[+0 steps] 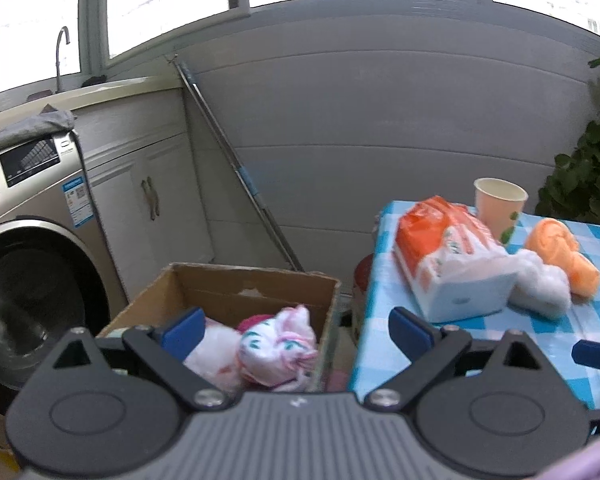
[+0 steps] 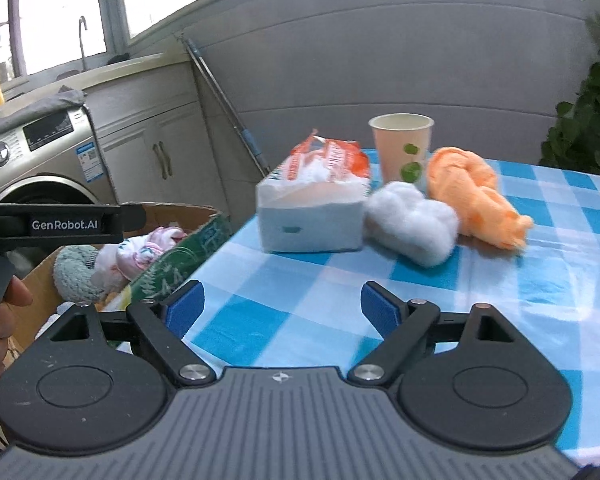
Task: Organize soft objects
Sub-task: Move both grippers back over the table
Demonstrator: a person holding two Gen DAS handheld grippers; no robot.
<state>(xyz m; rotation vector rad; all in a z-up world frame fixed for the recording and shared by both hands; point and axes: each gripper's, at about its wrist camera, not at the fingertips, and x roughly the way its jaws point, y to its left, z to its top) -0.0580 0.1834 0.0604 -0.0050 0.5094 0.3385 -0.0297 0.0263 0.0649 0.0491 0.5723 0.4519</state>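
A cardboard box stands on the floor left of the table and holds pink-and-white soft bundles; in the right wrist view the box also holds a teal fuzzy item. On the blue checked table lie a tissue pack, a white cotton wad and an orange cloth. These also show in the left wrist view: pack, wad, cloth. My left gripper is open and empty above the box. My right gripper is open and empty over the table's near part.
A paper cup stands behind the cotton wad. A washing machine and a cabinet are at the left, with a mop pole leaning on the wall. A plant is at the far right.
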